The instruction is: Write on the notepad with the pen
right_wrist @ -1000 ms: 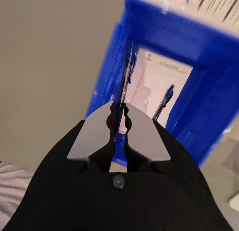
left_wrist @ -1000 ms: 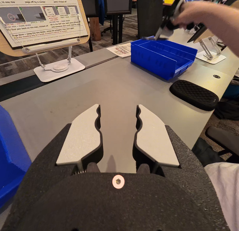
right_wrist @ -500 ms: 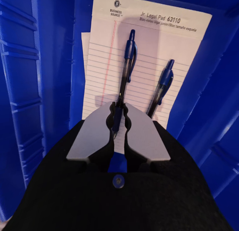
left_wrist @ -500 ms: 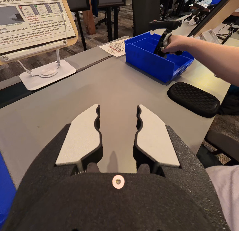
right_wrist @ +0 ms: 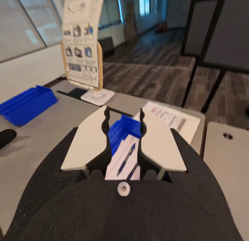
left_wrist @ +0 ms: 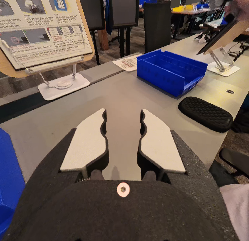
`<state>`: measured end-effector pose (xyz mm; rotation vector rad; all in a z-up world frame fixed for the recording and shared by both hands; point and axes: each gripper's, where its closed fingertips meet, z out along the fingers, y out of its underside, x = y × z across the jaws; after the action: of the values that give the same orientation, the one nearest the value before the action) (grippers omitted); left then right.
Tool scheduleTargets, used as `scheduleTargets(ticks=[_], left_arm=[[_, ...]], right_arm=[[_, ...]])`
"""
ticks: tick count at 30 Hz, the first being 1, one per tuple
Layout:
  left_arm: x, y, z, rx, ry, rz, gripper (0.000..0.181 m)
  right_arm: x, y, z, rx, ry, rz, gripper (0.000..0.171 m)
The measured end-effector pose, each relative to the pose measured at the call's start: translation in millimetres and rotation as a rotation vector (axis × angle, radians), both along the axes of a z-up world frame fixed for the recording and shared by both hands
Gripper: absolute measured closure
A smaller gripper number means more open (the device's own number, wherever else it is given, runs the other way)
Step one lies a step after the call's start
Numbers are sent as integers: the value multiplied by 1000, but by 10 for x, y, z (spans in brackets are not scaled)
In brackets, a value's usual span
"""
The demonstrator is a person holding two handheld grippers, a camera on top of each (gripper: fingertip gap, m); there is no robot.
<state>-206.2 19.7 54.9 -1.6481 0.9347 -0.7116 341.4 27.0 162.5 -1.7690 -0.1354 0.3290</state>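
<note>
Both pens (right_wrist: 126, 158) are seen lying on the notepad (right_wrist: 121, 163) inside the blue bin (right_wrist: 121, 130), so any writing is judged finished or not yet begun. The right gripper (right_wrist: 123, 113) and left gripper (left_wrist: 122, 113) are spread wide and empty. Bin walls hem the pad; bare table (left_wrist: 121, 94) is left ahead

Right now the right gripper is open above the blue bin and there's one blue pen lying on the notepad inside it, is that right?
Not quite: two blue pens lie on the notepad, one pen and a second pen beside it. The right wrist view shows this. The rest holds: the right gripper is open above the blue bin.
</note>
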Motion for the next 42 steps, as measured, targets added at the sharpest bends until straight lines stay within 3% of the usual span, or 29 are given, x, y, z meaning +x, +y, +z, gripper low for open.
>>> scheduleTargets(ticks=[3, 9, 12, 14, 16, 18, 23, 26, 29, 31, 34, 38, 42], left_arm=[[-76, 41, 76, 41, -39, 30, 138], [-205, 81, 162, 56, -36, 71, 137], [-246, 70, 252, 85, -46, 83, 136], [-271, 73, 289, 102, -41, 93, 136], [-288, 77, 317, 114, -37, 100, 135], [-300, 77, 336, 122, -39, 106, 134], [-418, 149, 269, 119, -22, 151, 128], [-609, 287, 267, 129, -18, 206, 129], [-986, 579, 328, 168, 113, 302, 128], [-1381, 870, 361, 170, 271, 406, 124], [-2073, 1309, 368, 98, 465, 575, 119], [-2775, 1782, 216, -64, 475, 701, 117], [-3223, 2114, -221, -311, 435, 756, 114]], right_arm=[[48, -114, 186, 222, -54, 28, 132], [-46, -319, 215, 400, -102, 59, 171], [-107, -378, 246, 488, -164, 54, 170], [-239, -450, 319, 558, -92, 148, 147], [-321, -415, 267, 495, -7, 244, 142], [-259, -277, 131, 385, -22, 199, 171], [-253, -90, -41, 280, -188, 100, 171], [-241, -49, -94, 176, -97, 104, 171], [-105, -35, -32, 153, -43, 77, 171], [124, 21, -235, -11, -65, -13, 171], [543, 4, -940, -395, -194, -185, 138], [801, -123, -1759, -718, -221, -338, 115], [691, -148, -2241, -895, -145, -351, 104]])
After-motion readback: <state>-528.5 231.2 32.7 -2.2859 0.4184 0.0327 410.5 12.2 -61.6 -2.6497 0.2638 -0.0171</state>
